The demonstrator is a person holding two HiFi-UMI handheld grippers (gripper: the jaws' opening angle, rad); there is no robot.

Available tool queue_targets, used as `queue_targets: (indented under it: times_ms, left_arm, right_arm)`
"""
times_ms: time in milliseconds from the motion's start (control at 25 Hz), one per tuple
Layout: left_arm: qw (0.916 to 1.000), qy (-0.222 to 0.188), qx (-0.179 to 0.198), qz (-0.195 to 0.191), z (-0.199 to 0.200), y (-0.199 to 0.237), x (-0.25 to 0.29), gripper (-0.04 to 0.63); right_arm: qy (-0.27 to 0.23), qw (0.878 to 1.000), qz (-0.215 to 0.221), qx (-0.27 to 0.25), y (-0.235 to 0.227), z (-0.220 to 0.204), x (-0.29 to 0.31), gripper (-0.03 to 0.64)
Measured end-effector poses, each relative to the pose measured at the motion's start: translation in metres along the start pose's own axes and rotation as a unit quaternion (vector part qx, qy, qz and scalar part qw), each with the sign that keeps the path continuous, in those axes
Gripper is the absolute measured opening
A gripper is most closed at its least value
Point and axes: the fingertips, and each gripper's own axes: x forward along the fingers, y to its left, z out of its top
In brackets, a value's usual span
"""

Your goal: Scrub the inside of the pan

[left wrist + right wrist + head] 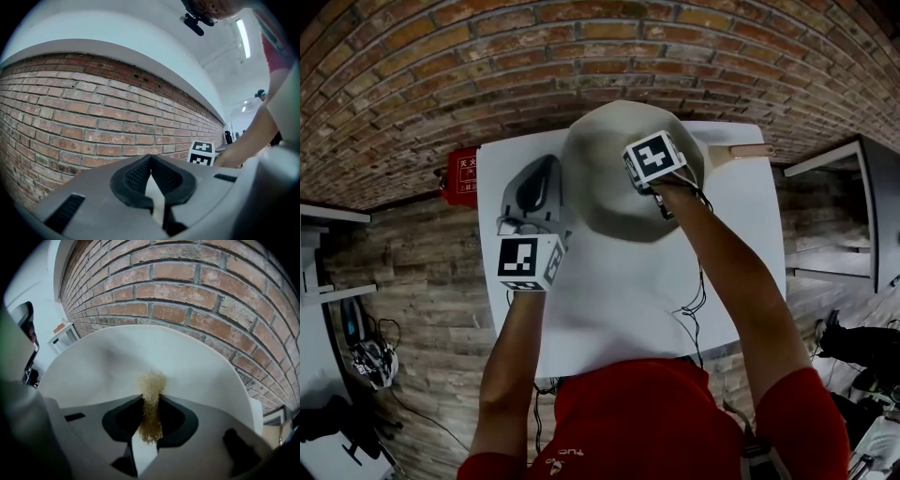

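Brick wall (pixel 581 47), white table (pixel 619 300); right tool (pixel 151 401) tight on fibrous tan scrubber (pixel 151 383) in smooth round pan (pixel 112 362), left tool (pixel 151 160) closed.

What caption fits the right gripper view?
Right hand-held gripper clamps a tan scouring pad inside the pale pan.

A: Lettering, anyone? Red box (pixel 461 175) against the brick wall has white Chinese characters. The top row looks like 灭火, the rest is too small to read.

B: There's faint print low on the person's red shirt (pixel 574 456) too, but I can't make it out.
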Motion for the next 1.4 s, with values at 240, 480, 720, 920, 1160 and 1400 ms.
queue_targets:
  times_ms: [240, 480, 720, 920, 1160, 1400]
  left_arm:
    - [1.0000, -0.002, 0.001, 0.004, 0.004, 0.000, -0.004, 0.014]
    - [1.0000, -0.003, 0.003, 0.005, 0.007, -0.008, -0.011, 0.014]
    - [1.0000, -0.005, 0.003, 0.008, 0.009, -0.008, -0.017, 0.014]
    - [0.9999, -0.007, 0.003, 0.006, 0.011, -0.012, -0.020, 0.014]
    - [0.9999, -0.007, 0.007, 0.006, 0.013, -0.017, -0.024, 0.014]
    - [0.9999, -0.009, 0.008, 0.003, 0.015, -0.022, -0.025, 0.014]
  right_arm:
    - [-0.003, 0.996, 0.083, -0.029, 0.067, 0.000, -0.018, 0.087]
    - [0.026, 0.991, 0.118, -0.058, 0.106, -0.012, -0.015, 0.087]
    - [0.046, 0.993, 0.091, -0.052, 0.082, -0.024, -0.011, 0.087]
    - [0.058, 0.996, 0.057, -0.021, 0.041, -0.036, -0.013, 0.087]
    - [0.065, 0.997, 0.030, -0.013, 0.017, -0.046, -0.020, 0.087]
    - [0.047, 0.995, 0.071, -0.047, 0.058, -0.037, -0.037, 0.087]
